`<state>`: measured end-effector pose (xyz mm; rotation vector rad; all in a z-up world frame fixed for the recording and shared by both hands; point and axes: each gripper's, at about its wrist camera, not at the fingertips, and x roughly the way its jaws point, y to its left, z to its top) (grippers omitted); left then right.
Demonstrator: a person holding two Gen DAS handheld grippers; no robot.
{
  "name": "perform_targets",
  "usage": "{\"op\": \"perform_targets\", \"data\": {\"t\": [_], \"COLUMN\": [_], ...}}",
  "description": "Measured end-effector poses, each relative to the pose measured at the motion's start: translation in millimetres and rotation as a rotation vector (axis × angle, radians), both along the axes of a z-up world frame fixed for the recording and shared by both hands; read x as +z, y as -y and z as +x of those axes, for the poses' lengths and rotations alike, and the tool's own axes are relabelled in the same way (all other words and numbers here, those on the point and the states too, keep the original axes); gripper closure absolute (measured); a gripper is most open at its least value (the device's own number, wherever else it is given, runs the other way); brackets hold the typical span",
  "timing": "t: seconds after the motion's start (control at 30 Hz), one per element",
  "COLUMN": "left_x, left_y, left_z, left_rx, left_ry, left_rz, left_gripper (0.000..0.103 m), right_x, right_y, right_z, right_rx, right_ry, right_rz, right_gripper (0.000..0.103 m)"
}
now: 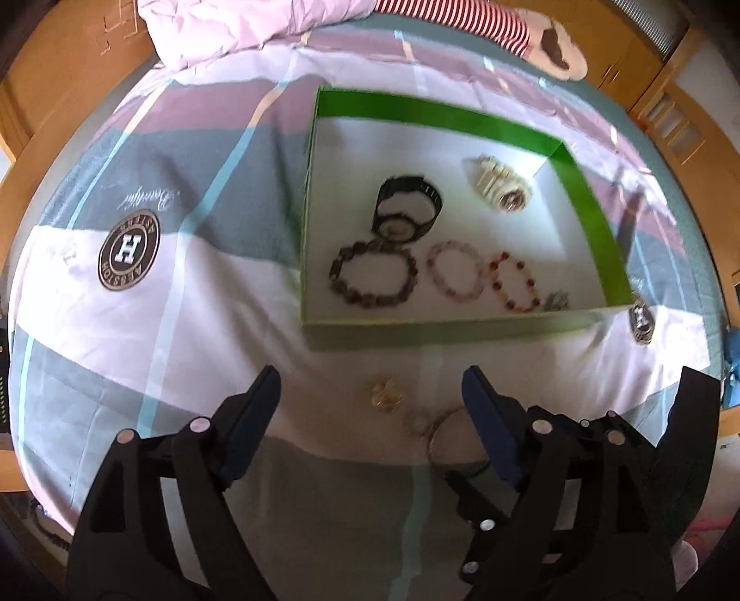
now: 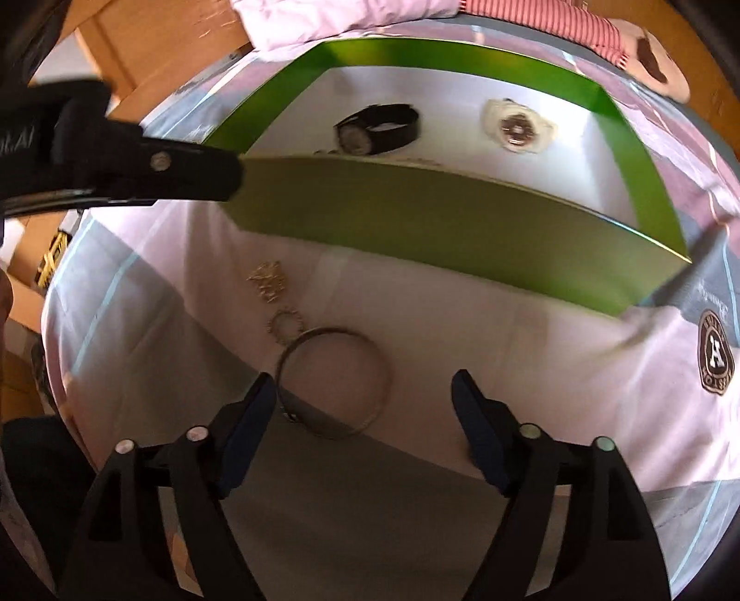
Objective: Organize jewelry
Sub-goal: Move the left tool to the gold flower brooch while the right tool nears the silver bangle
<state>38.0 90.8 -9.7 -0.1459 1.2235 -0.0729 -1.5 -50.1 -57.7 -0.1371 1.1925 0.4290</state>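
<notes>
A green box with a white floor lies on the bedsheet. It holds a black watch, a cream watch, a dark bead bracelet, a pink bead bracelet, a red bead bracelet and a small charm. On the sheet in front of the box lie a gold brooch, a small toothed ring and a metal bangle. My left gripper is open above the brooch. My right gripper is open, with the bangle just ahead of its left finger.
The box's near wall rises between the loose pieces and the box floor. The left gripper reaches in at the right wrist view's upper left. A dark piece lies by the box's right corner. A pink quilt lies behind.
</notes>
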Motion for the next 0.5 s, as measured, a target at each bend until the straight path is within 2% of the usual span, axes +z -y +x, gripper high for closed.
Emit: {"op": "perform_targets", "data": {"t": [0.17,0.2,0.27,0.37,0.5], "left_x": [-15,-18,-21,-25,-33], "left_y": [-7,-8,-8,-6,-2], "left_z": [1,0,0,-1,1], "left_rx": [0.017,0.018,0.014,0.004,0.001], "left_ry": [-0.067,-0.078,-0.091,-0.104,-0.127], "left_rz": [0.017,0.007,-0.001,0.018,0.034], "left_gripper": [0.02,0.019,0.017,0.016,0.015], "right_x": [-14,-15,-14,-11,-9], "right_y": [-13,-13,-11,3,23], "right_z": [-5,-4,-3,4,11], "right_rx": [0.029,0.026,0.008,-0.038,-0.111], "right_ry": [0.001,-0.001,0.008,-0.015,0.0], "right_rz": [-0.036,-0.046,-0.054,-0.023,-0.062], "right_gripper": [0.023,0.026,0.042,0.042,0.042]}}
